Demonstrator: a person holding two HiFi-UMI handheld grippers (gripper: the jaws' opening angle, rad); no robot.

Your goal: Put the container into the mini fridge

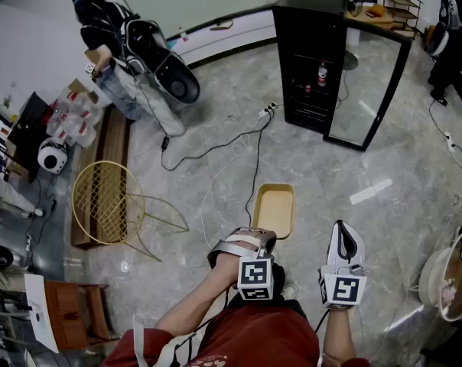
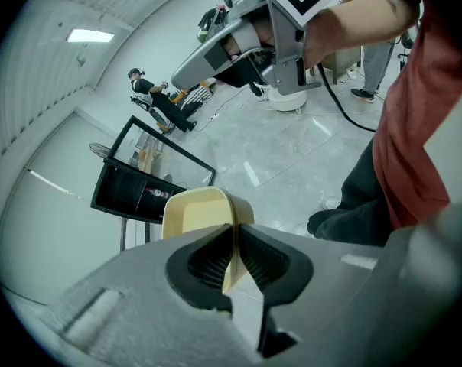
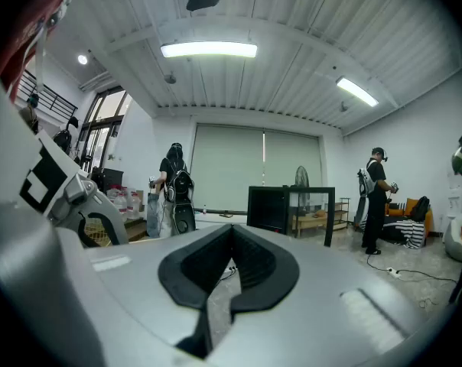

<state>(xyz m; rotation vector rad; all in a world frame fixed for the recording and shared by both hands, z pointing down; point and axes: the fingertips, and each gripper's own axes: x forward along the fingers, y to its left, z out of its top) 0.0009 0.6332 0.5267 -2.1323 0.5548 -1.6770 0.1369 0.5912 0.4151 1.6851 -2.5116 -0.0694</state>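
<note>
A shallow cream-yellow container (image 1: 275, 209) hangs over the grey floor in front of me, with my left gripper (image 1: 263, 235) shut on its near rim. In the left gripper view the ribbed pads (image 2: 258, 257) pinch the container's (image 2: 194, 214) thin wall. My right gripper (image 1: 346, 228) is beside it on the right, held level, jaws shut with nothing between them (image 3: 231, 232). The black mini fridge (image 1: 311, 60) stands farther ahead, its glass door (image 1: 371, 90) swung open; a bottle shows on a shelf inside. The fridge (image 3: 271, 209) also shows ahead in the right gripper view.
A gold wire chair (image 1: 108, 201) stands at the left. Cables and a power strip (image 1: 268, 112) lie on the floor between me and the fridge. A person with a backpack (image 1: 131, 52) stands at the back left, and a white round seat (image 1: 449, 281) is at the right edge.
</note>
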